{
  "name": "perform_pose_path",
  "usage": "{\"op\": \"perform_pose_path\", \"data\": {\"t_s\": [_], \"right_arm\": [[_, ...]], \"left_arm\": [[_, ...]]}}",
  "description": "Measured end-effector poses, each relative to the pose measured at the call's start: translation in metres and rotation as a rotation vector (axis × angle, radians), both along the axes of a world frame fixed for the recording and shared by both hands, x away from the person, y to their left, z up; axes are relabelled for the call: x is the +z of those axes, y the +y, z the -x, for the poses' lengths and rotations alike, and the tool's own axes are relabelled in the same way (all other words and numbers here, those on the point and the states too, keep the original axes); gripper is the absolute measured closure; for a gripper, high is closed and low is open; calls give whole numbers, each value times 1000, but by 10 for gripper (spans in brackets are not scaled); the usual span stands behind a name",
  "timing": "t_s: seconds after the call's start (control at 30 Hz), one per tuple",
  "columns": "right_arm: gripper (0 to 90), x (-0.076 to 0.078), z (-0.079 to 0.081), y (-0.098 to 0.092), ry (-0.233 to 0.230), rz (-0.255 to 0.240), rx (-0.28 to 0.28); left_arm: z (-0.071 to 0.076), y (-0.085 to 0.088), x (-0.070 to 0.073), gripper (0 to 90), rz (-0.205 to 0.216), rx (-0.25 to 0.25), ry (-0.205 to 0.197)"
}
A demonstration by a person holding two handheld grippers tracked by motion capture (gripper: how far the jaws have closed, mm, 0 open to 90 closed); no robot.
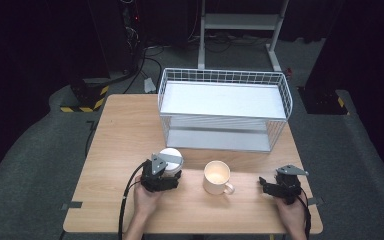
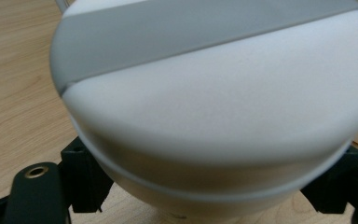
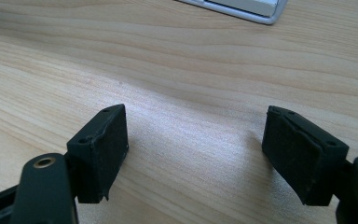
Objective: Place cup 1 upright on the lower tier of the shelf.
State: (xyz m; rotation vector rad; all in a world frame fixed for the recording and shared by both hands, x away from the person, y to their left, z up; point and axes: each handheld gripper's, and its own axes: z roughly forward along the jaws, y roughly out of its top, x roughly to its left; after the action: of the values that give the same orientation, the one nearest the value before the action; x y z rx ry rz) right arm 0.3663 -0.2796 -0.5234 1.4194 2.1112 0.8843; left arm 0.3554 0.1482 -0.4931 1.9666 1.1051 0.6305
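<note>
Cup (image 1: 170, 159), white with a grey band, stands near the table's (image 1: 120, 145) front edge, left of a mug (image 1: 217, 177), left gripper (image 1: 172, 176) around it. Left gripper view: jaws flank the cup (image 2: 214, 116), contact unclear; a loose pinch could slip. Right gripper (image 3: 196, 154) gapes empty over wood.

Overhead light brightens the table (image 1: 130, 130) while surroundings stay dark; the white container (image 2: 214, 116) looms close and blurred.
</note>
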Motion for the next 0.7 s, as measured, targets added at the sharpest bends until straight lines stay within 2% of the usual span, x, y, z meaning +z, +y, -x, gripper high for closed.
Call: {"op": "perform_pose_path", "data": {"t_s": [0.7], "right_arm": [[227, 0, 0, 0, 1, -1, 0]], "left_arm": [[-1, -3, 0, 189, -1, -9, -11]]}}
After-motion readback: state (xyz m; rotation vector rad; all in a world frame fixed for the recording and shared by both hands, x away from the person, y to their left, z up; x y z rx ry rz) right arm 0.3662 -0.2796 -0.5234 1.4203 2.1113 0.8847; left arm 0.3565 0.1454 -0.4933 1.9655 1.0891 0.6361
